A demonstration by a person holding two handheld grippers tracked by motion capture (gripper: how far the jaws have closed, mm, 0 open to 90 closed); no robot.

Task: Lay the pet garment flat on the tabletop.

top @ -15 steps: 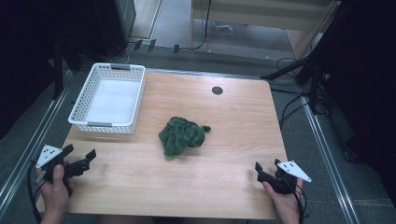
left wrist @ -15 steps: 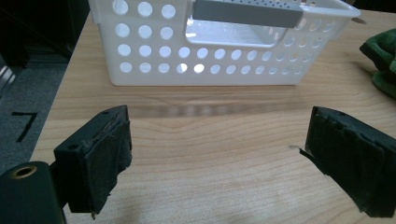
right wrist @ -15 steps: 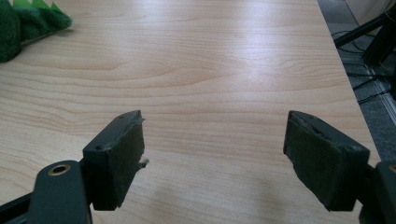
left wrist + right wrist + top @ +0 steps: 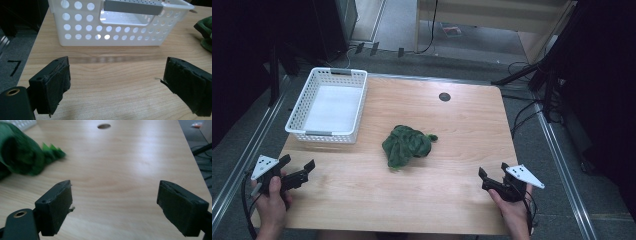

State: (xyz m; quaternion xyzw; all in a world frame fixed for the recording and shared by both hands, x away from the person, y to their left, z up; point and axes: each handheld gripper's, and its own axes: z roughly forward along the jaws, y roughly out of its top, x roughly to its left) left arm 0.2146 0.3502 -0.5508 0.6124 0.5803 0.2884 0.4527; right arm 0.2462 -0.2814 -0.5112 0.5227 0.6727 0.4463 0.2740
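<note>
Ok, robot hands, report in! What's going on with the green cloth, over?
Left gripper open, right gripper open, both holding nothing. Green cloth crumpled mid-table, untouched. White basket sits far left of it. Nothing blocking either path.

Place: a lab or test room set up for recording, not a home.
Table: a bare light wooden table [image 4: 452, 145] with a round dark cable hole [image 4: 444, 96], standing alone.
Floor: grey carpet [image 4: 532, 135] with metal rails [image 4: 562, 165] along both sides of the table.
Cables: black cables [image 4: 524, 117] lie loose on the floor.
Surroundings: dark stands and a pale wooden bench [image 4: 492, 15] beyond.
</note>
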